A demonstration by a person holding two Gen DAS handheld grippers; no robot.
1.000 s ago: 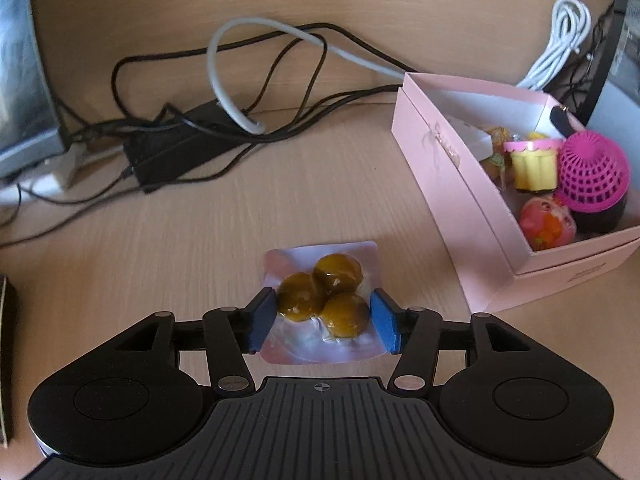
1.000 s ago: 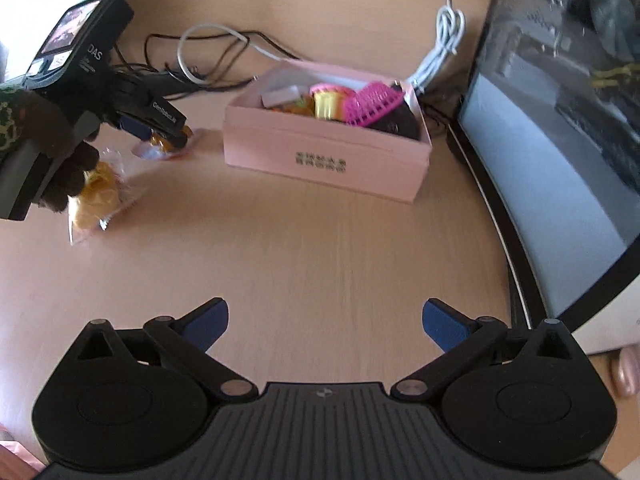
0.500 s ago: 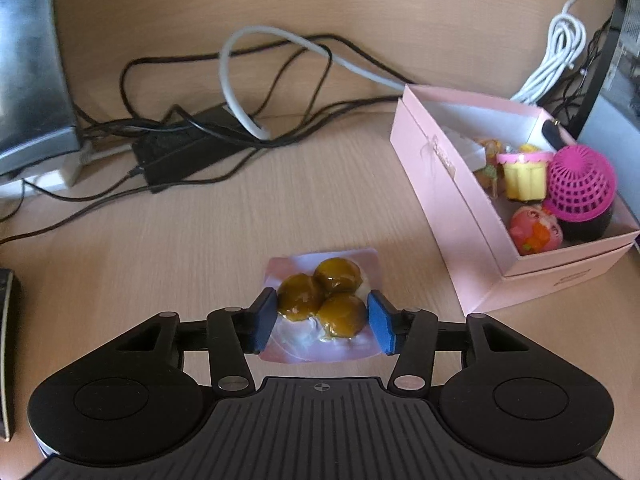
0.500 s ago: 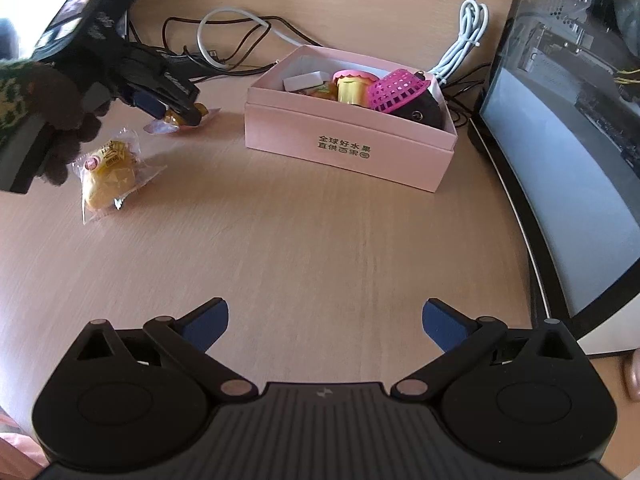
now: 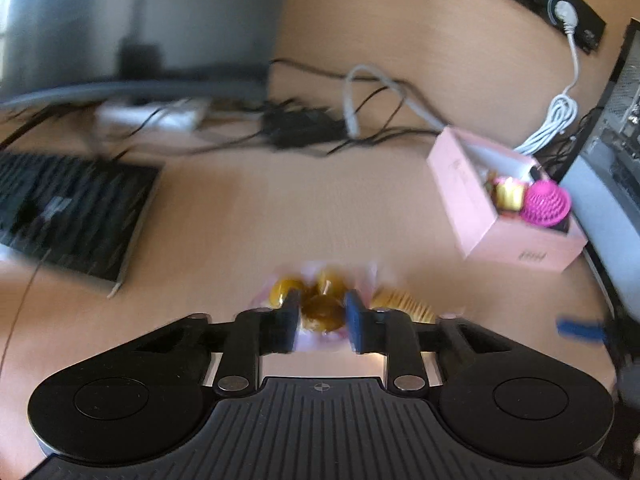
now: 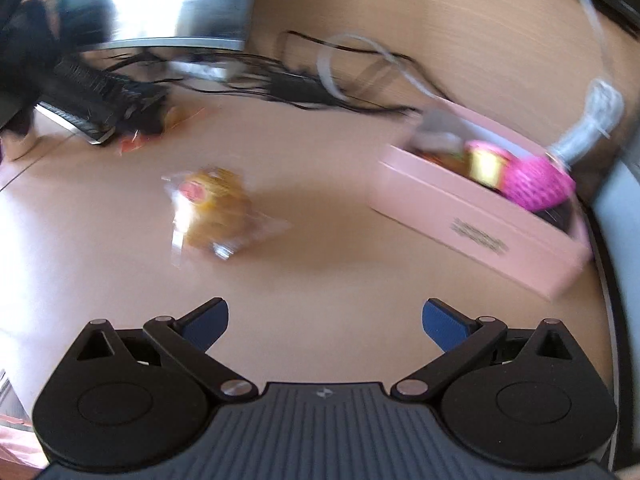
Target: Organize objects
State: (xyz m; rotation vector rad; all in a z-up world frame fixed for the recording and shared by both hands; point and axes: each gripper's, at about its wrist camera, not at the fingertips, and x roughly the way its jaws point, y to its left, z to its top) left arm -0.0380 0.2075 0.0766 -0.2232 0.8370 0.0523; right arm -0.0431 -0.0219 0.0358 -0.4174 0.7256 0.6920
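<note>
Now gripping the packet of brown balls (image 5: 322,312) in the left gripper (image 5: 322,322), jaws having just been closing onto it, pads pinching one ball where a second ago they were only flanking the packet. Carrying it well back from the pink box (image 5: 476,216), which is sitting farther off to the right than before, with a keyboard (image 5: 72,208) newly showing at far left. Holding the right gripper (image 6: 325,322) spread wide, nothing between the pads, above bare wooden desk (image 6: 320,264), the yellow wrapped snack (image 6: 214,208) now lying ahead of it at centre-left rather than far left. Both views blurring heavily.
</note>
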